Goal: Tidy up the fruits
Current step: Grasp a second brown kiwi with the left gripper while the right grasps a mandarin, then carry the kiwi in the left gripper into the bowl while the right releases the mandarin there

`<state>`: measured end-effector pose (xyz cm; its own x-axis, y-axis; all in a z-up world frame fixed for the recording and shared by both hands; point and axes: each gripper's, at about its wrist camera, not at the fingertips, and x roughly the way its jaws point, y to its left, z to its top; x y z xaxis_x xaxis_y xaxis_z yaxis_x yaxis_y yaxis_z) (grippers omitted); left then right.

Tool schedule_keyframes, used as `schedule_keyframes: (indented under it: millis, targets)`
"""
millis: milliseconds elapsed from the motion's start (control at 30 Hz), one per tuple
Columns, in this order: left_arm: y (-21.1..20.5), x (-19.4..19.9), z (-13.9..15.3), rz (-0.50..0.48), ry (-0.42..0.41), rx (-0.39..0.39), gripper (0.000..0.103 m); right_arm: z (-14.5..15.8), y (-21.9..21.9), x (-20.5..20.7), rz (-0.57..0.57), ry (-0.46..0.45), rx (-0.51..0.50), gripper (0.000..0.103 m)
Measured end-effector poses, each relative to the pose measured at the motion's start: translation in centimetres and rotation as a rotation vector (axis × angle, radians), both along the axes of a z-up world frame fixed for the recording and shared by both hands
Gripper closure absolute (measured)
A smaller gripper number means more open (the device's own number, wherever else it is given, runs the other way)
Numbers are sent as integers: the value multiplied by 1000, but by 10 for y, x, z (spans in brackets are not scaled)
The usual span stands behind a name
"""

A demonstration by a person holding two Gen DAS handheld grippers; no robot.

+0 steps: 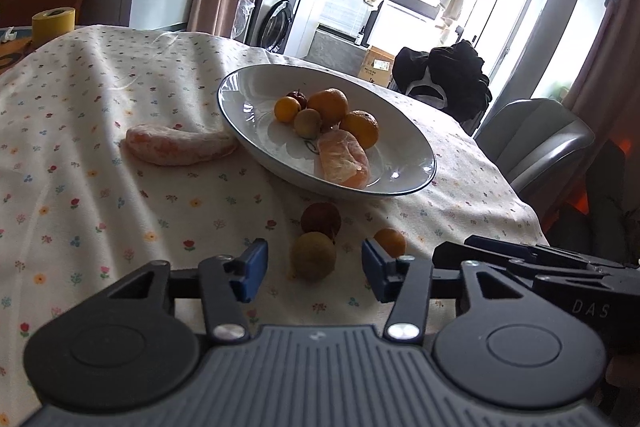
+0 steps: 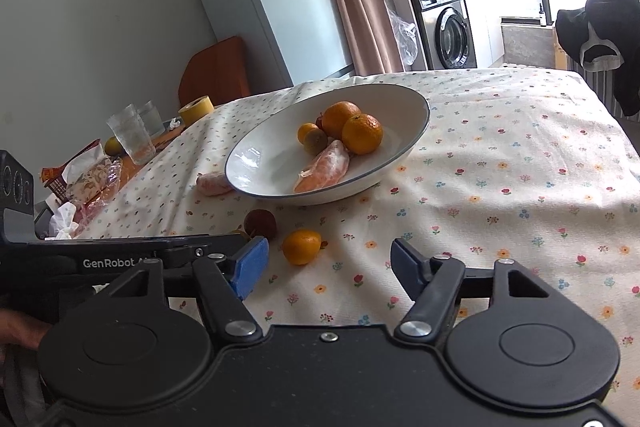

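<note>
Now, leftmost, a peeled citrus piece (image 1: 180,145) lies on the flowered cloth (image 1: 80,187), touching the white bowl (image 1: 400,183) — more fruit heaped inside. Left gripper (image 1: 314,267) hangs wide open, holding nothing, a greenish fruit (image 1: 313,255) between its pads, a dark red one (image 1: 321,219) just beyond. Right gripper (image 2: 328,263) — also spread, empty — has a small orange (image 2: 301,246) just ahead.

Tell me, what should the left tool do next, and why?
Probably ease forward and close on the greenish-brown fruit. The left tool is open with that fruit lying on the cloth between its fingertips, while the plate just beyond already holds several fruits.
</note>
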<state>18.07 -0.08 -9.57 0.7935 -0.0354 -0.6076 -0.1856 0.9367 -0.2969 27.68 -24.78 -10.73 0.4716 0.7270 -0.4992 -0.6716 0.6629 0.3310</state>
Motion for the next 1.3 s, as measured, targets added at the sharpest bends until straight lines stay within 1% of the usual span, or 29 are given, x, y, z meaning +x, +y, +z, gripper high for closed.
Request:
schedule_keyframes:
  millis: [67, 100, 133, 267, 767, 833, 867, 900, 1033, 1300]
  targets:
    - [0, 3, -2, -3, 16, -22, 73, 0, 2, 0, 8, 5, -1, 38]
    - [1, 4, -3, 0, 25, -38, 77, 0, 3, 0, 12, 6, -3, 39]
    - [1, 4, -4, 5, 22, -38, 81, 0, 4, 0, 16, 6, -6, 39]
    - [1, 0, -3, 13, 17, -35, 81, 0, 11, 0, 35, -3, -25, 40]
    - [22, -26, 6, 72, -18, -46, 81, -2, 45, 3, 90, 0, -83, 56]
    - [24, -28, 7, 79, -22, -49, 81, -2, 50, 2, 93, -9, -97, 61]
    - [26, -30, 7, 83, -23, -49, 81, -3, 54, 0, 97, -20, -114, 73]
    - [27, -31, 8, 87, -24, -51, 81, -3, 57, -1, 107, -28, -129, 81]
    - [32, -36, 10, 96, -33, -56, 81, 0, 60, -9, 118, -58, -136, 81]
    - [35, -41, 18, 100, -60, -59, 81, 13, 58, -12, 107, -74, -118, 81]
